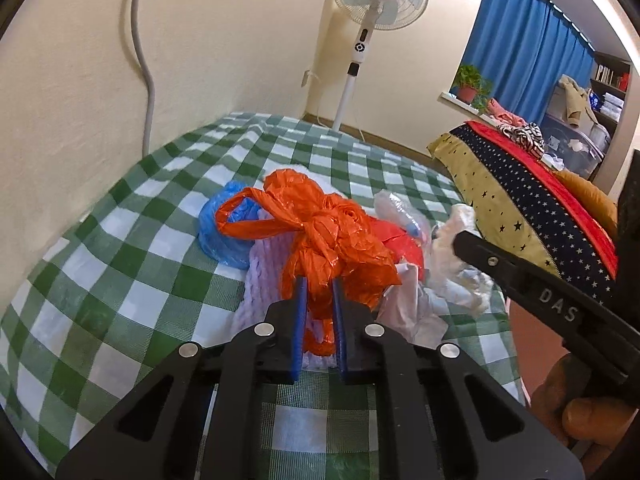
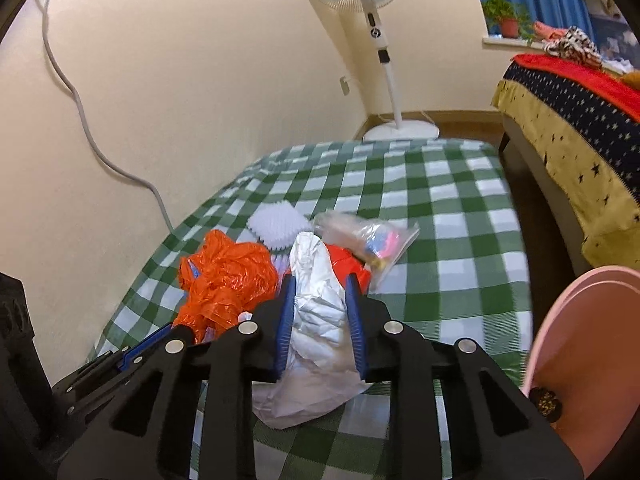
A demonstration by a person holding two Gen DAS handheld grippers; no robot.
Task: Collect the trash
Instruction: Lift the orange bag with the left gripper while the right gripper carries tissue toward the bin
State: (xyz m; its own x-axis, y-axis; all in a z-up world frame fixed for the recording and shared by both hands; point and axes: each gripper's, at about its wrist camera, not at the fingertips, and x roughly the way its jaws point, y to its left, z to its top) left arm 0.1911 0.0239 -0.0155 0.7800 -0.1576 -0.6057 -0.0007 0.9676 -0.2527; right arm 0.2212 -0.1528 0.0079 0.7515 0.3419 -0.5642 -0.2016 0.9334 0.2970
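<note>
Trash pile [image 1: 340,240] sits on green-checked bench [image 1: 120,240], straight ahead of both tongs. Left tongs [image 1: 318,308] nearly closed, blue pads pinching the orange plastic bag [image 1: 332,240]; bag bunched and knotted, a loop handle sticking out to the left of the tongs. Blue bag [image 1: 218,236] beyond and left of left tongs, touching the orange bag. Lavender knit item [image 1: 264,280] under the orange bag, just ahead of the pads. Right tongs [image 2: 322,316] partly closed around crumpled white paper [image 2: 320,320]; paper fills the gap and both pads press against it. Orange bag [image 2: 228,280] just left of right tongs in right wrist view, left tongs [image 2: 152,340] reaching into it from lower left. Clear plastic bag [image 2: 364,236] with small colored bits lies beyond right tongs, touching a red piece [image 2: 344,264] behind the paper. Pink bin [image 2: 580,360] to the right of right tongs, at bench edge. Standing fan [image 1: 380,0] far ahead by the wall.
</note>
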